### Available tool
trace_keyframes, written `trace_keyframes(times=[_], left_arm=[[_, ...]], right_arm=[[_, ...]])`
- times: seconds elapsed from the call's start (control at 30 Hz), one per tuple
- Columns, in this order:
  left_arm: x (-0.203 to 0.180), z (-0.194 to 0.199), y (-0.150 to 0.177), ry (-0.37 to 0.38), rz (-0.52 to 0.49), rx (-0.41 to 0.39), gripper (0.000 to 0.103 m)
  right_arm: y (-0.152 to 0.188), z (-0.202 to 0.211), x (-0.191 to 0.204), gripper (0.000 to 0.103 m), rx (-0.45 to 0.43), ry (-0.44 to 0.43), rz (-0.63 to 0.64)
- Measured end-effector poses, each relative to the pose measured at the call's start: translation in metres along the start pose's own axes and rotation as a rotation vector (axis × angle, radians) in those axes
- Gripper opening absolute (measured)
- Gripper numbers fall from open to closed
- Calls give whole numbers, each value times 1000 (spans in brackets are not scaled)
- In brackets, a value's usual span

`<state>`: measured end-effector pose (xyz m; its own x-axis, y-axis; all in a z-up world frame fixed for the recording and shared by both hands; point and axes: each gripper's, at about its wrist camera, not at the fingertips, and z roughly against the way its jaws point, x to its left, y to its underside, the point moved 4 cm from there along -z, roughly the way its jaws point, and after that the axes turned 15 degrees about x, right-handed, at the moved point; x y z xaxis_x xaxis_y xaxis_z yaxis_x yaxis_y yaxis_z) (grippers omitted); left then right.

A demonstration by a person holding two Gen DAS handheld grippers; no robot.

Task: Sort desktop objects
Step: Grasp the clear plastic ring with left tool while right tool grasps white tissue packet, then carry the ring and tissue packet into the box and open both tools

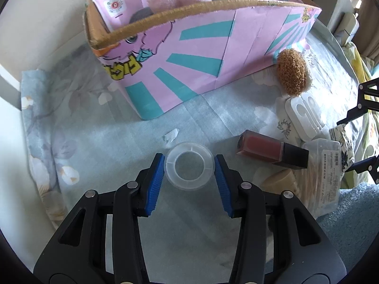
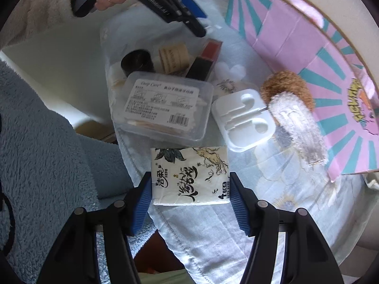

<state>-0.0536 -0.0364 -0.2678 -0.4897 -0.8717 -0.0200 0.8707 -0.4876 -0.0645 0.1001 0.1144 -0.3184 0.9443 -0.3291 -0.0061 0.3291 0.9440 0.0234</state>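
Left wrist view: left gripper (image 1: 189, 168) spread around clear ribbed plastic ring (image 1: 189, 165) on pale floral cloth (image 1: 94, 142), pads just beside it, contact unclear. Beyond, glossy red lip gloss (image 1: 272, 149), fuzzy brown puff (image 1: 293, 72), pink cardboard box (image 1: 213, 54).

Right wrist view: right gripper (image 2: 190, 188) wide, flanking flat printed tissue pack (image 2: 190, 177); farther, clear rectangular plastic case (image 2: 163, 104), white moulded tray (image 2: 244, 120).

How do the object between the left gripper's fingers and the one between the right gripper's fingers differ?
The clear plastic ring at the left gripper is round, translucent and unprinted; the tissue pack at the right gripper is rectangular, opaque white and printed with black calligraphy. The ring has a hollow centre; the pack is a flat, solid packet. Both lie on the pale blue cloth.
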Motion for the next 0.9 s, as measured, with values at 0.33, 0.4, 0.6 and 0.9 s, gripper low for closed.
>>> trace_keyframes(times=[0.33,0.4,0.6,0.9], left_arm=[[-9,66,-10,59,32,-60,39],[-7,81,-7,59,32,-73,39],[7,130,-30,69,43,-116,39],[-4,168,-98,37,39,-140,39]], right_arm=[[8,26,-33,57,48,-76,-76],[8,37,-46,58,62,-85,-108],[11,87,-81,58,-16,-104,-230],[-40,162,-167,58,-122,-139,-433]])
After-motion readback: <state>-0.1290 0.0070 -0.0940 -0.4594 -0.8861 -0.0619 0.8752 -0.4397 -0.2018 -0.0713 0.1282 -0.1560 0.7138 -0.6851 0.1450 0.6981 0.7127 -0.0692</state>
